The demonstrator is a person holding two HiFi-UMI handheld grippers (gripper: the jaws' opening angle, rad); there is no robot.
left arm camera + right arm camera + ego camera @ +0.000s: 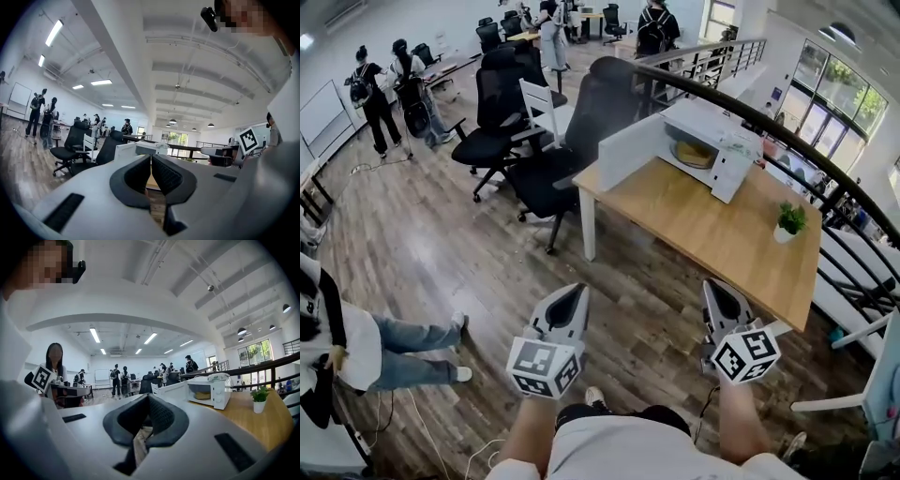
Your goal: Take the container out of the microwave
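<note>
A white microwave (712, 141) stands at the far end of the wooden table (712, 234), its door (628, 150) swung open to the left. Inside lies a pale yellow container (694, 155), also in the right gripper view as the container (202, 395) in the microwave (213, 390). My left gripper (578, 291) and right gripper (713, 286) hover side by side over the floor, well short of the table, both pointing level toward it. Both are shut with nothing held. In their own views the left gripper (150, 157) and right gripper (148, 397) show jaws closed together.
A small potted plant (788, 223) sits on the table's right side. Black office chairs (553, 141) crowd the table's left end. A dark railing (825, 169) runs behind the table. A seated person (356, 347) is at my left; others stand far back.
</note>
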